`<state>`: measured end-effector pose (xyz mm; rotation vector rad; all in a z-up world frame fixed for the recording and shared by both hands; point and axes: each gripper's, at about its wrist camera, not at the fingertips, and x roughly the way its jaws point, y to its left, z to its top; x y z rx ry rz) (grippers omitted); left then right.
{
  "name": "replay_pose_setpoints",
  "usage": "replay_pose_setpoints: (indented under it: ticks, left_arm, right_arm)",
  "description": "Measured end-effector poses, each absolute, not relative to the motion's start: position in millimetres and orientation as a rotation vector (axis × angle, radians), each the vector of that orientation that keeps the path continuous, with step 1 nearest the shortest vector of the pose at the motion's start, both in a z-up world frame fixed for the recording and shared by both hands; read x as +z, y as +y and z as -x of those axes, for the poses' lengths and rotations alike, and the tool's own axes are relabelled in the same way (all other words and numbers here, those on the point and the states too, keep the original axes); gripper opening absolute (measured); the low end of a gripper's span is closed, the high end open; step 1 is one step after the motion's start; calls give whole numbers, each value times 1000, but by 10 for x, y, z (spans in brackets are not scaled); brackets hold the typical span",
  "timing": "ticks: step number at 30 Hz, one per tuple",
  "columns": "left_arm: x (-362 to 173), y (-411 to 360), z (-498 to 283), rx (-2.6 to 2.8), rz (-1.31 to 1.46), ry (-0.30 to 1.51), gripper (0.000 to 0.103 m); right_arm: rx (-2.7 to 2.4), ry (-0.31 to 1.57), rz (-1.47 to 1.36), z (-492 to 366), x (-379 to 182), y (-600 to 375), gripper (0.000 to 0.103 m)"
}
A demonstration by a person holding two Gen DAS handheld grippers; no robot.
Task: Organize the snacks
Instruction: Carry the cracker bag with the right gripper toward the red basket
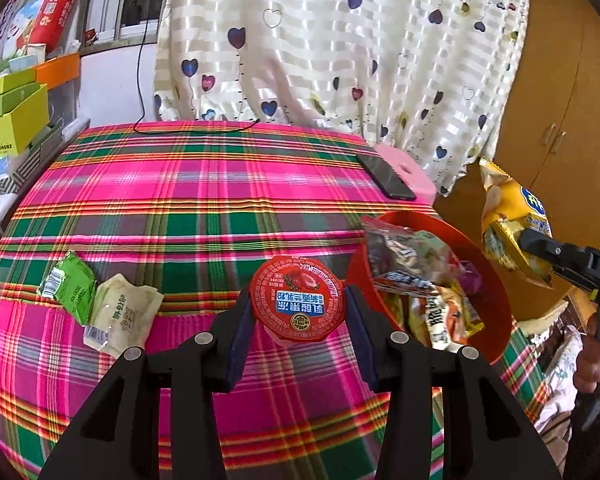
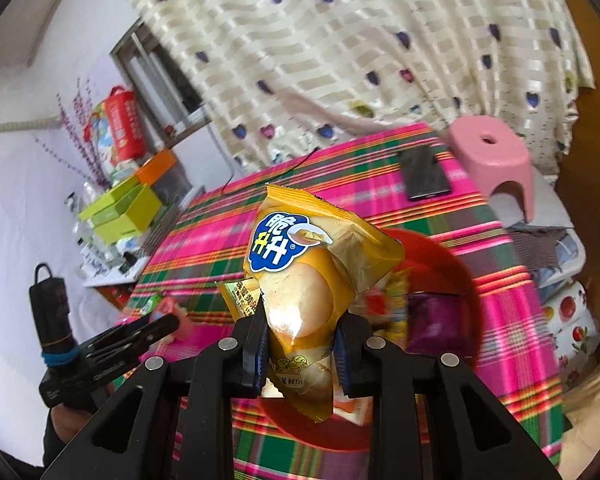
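The left gripper (image 1: 299, 312) clamps a round red foil-lidded jelly cup (image 1: 298, 303) over the plaid cloth (image 1: 188, 216), while the right gripper (image 2: 300, 354) pinches a glossy yellow crinkled snack bag (image 2: 312, 280) above the bowl. Just right of the cup, the smooth red plastic bowl (image 1: 496, 280) brims with mixed wrappers; left lie a green packet (image 1: 70, 286) and a cream packet (image 1: 126, 314). Farther back a flat black phone (image 1: 386, 176) rests near the cloth's right edge.

Red-lidded jelly cup (image 1: 298, 300) beside red bowl (image 1: 496, 300) of snacks; yellow packet (image 2: 308, 280) above.
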<state>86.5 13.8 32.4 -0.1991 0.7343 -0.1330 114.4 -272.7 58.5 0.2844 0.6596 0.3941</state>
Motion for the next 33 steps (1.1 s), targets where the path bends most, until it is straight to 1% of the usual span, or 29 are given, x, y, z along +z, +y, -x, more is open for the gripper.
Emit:
replay_pose_setpoints:
  ticks: [8,20,29,33]
  left_arm:
    - [425,-43,-818,-170,186,723,45]
    - [467,-239,-854,-213,166,736,45]
    - [443,-298,-929,-226,161,749,45]
    - [441,-313,-966,-229,158,752,45]
  right_arm:
    - [322,633,-325,-1085,605,-3077,24]
    - [240,652,-318,-1161,507,-3255,24]
    - [123,650,-118,-1450,379,-3119,24]
    - [41,631,95,-1606,266,-2910,24]
